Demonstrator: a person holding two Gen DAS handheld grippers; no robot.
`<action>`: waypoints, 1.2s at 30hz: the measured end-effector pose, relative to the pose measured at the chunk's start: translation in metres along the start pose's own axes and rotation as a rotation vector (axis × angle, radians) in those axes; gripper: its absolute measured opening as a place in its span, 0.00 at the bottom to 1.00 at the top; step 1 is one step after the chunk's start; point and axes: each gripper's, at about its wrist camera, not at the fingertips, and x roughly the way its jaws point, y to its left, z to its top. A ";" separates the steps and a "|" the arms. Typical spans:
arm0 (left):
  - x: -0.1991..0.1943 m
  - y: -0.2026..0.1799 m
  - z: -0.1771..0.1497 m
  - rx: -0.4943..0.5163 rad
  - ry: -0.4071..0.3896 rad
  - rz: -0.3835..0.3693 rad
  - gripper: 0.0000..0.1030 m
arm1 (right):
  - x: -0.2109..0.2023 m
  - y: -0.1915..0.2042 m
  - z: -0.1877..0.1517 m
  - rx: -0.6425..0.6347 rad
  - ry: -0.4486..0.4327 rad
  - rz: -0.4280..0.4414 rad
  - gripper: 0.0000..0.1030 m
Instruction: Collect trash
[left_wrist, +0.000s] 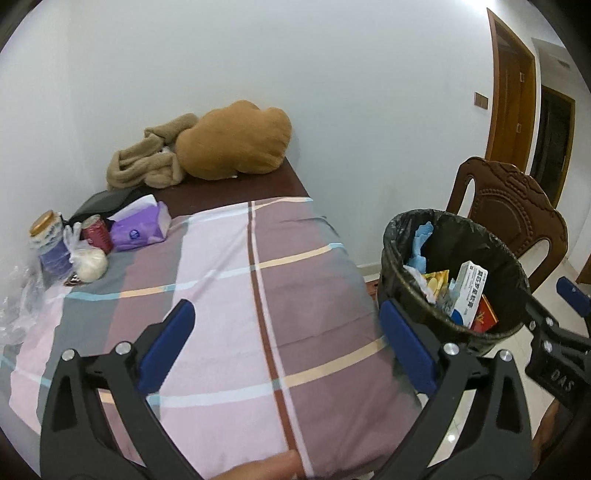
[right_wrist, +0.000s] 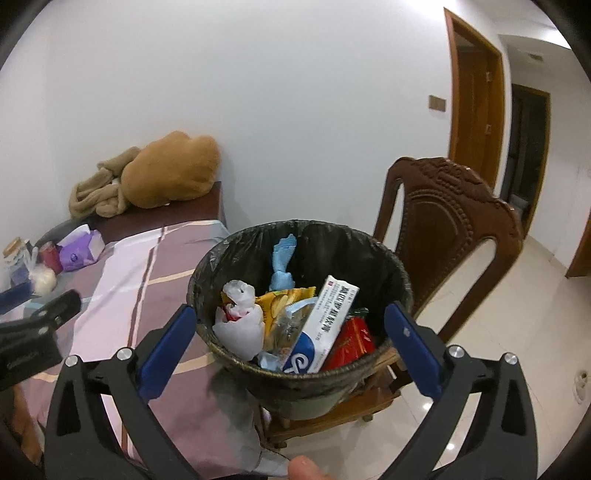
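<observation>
Both claws spread wide, nothing held: left claw (left_wrist: 286, 343) over the checked bed (left_wrist: 229, 288), right claw (right_wrist: 291, 349) facing the trash bin (right_wrist: 295, 369), centre frame on a chair (right_wrist: 450, 236); bin holds a white box (right_wrist: 325, 325) and wrappers

Left claw (left_wrist: 284, 325), right claw (right_wrist: 291, 332) wide, empty

You get even, soft indoor light with faint shadows. Glare spots sit on the floor tiles (right_wrist: 448, 445). The fisheye bends the door frames (left_wrist: 511, 85) and blackens the corners. Both pictures are slightly soft, blurrier toward the edges.
</observation>
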 end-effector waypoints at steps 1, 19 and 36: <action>-0.003 0.001 -0.003 0.006 -0.004 0.001 0.97 | -0.001 0.002 0.000 -0.007 -0.002 -0.008 0.97; -0.040 0.014 -0.030 0.006 -0.013 -0.005 0.97 | -0.011 0.027 -0.010 -0.082 0.026 0.009 0.97; -0.047 0.017 -0.030 0.014 -0.052 0.007 0.97 | -0.029 0.020 -0.014 -0.052 -0.018 0.035 0.97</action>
